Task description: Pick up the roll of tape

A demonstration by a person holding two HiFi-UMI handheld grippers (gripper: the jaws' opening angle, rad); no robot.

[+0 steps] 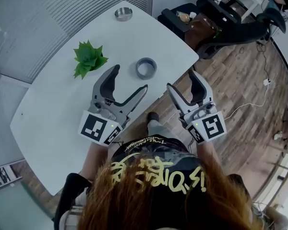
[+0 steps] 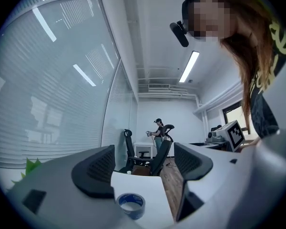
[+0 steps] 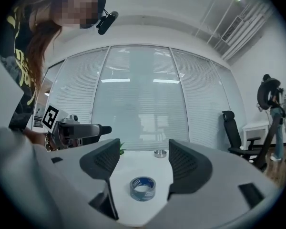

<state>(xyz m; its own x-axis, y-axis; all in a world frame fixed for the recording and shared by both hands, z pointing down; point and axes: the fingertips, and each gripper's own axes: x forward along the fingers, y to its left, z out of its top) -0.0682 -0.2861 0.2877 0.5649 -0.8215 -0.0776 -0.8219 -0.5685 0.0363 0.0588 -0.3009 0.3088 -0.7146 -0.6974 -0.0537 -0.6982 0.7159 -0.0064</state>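
A grey roll of tape (image 1: 146, 68) with a blue-printed core lies flat on the white table (image 1: 53, 114), near its right edge. My left gripper (image 1: 131, 80) hovers open just short of it, to its left and nearer me. My right gripper (image 1: 183, 80) is open too, held off the table's right edge over the floor. In the left gripper view the roll of tape (image 2: 131, 204) sits low between the spread jaws. From the right gripper view the roll of tape (image 3: 143, 188) lies ahead between the jaws, a short way off. Neither gripper touches it.
A small green plant (image 1: 89, 58) stands left of the tape. A round metal dish (image 1: 123, 14) sits at the table's far end. Dark office chairs (image 1: 206, 18) stand beyond the table's right side, on a wooden floor (image 1: 249, 85). A person (image 2: 158, 132) stands far off.
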